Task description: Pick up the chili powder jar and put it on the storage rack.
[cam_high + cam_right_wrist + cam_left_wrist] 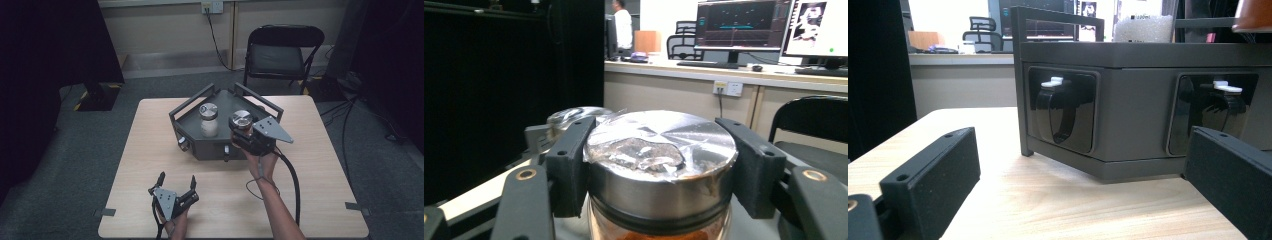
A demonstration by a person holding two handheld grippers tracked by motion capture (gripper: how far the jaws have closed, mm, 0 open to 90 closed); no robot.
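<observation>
While a pale wood-grain worktop (150,150) is sitting on grey carpet with a black folding chair (280,52) behind it, a dark grey angular tray (227,100) with rail handles is resting at its far middle. In the tray a glass jar (208,120) with pale contents is standing upright. Just beside it, a second jar (659,170) with a shiny round metal lid and reddish contents is sitting between the right gripper's (242,131) fingers (569,165), which are pressing against the lid's sides. The left gripper (176,184) is hovering near the worktop's front edge, well apart from the tray, fingers (928,185) spread wide around nothing.
</observation>
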